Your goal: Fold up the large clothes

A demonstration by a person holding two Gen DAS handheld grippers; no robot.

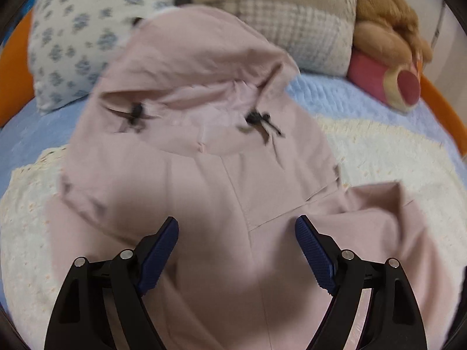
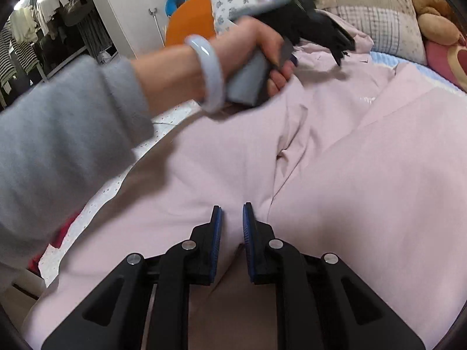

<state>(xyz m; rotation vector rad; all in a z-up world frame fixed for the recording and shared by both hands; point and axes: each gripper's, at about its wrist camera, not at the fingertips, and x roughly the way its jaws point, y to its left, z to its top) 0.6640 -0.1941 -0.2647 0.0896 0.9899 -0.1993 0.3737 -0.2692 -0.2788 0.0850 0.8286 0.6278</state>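
I am looking down at a pink hooded jacket [image 1: 204, 175] that is lying spread across the bed, over a cream blanket [image 1: 394, 151] and a blue quilted cover [image 1: 344, 93]. Its hood is pointing toward the pillows, with two black drawstring toggles [image 1: 259, 119] showing at the collar, and a loose flap of the fabric is lying folded over on my right side of the left wrist view.

My left gripper [image 1: 236, 227] is hovering over the middle of the jacket with its blue pads [image 1: 313, 250] spread wide, nothing between them. In the right wrist view I am seeing the same left gripper [image 2: 338, 49] from outside, blurred, held above the upper part of the garment by the person's left hand [image 2: 256, 49], which is wearing a pale bangle [image 2: 210, 73] and a grey sleeve [image 2: 58, 134].

My right gripper [image 2: 232, 207] is sitting low on the jacket, its fingers drawn nearly together and pinching a raised ridge of pink fabric between the pads.

Behind the jacket a floral pillow [image 1: 87, 23], a beige patchwork pillow [image 1: 292, 20] and a brown teddy bear [image 1: 388, 23] are lining the head of the bed. An orange bed frame [image 2: 189, 20] is showing beside the floral pillow, and clothes are hanging on a rack [image 2: 38, 29] at the far left of the room.
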